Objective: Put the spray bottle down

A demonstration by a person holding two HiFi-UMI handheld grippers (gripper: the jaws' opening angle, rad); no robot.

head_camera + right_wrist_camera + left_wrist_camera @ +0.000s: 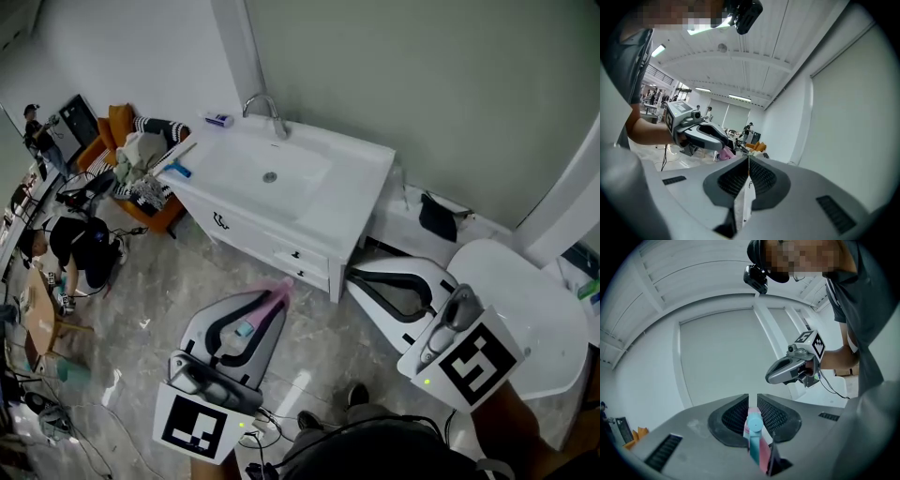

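Currently holding the spray bottle (754, 439) aloft.
My left gripper (752, 401) clamps it; my right gripper (748, 161) pinches a thin white sheet (743, 201).

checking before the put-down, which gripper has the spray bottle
The left gripper: its jaws clamp the pink-and-teal spray bottle. The right gripper pinches only what looks like a thin white sheet.

No word, number or brand can be read. The left marker cube (199, 427) on the left hand-held gripper (752, 399) and the right marker cube (478, 361) on the right hand-held gripper (749, 159) bear only black-and-white square patterns. The white sheet (744, 204) between the right one's jaws carries tiny dark marks, perhaps print, too small to read.
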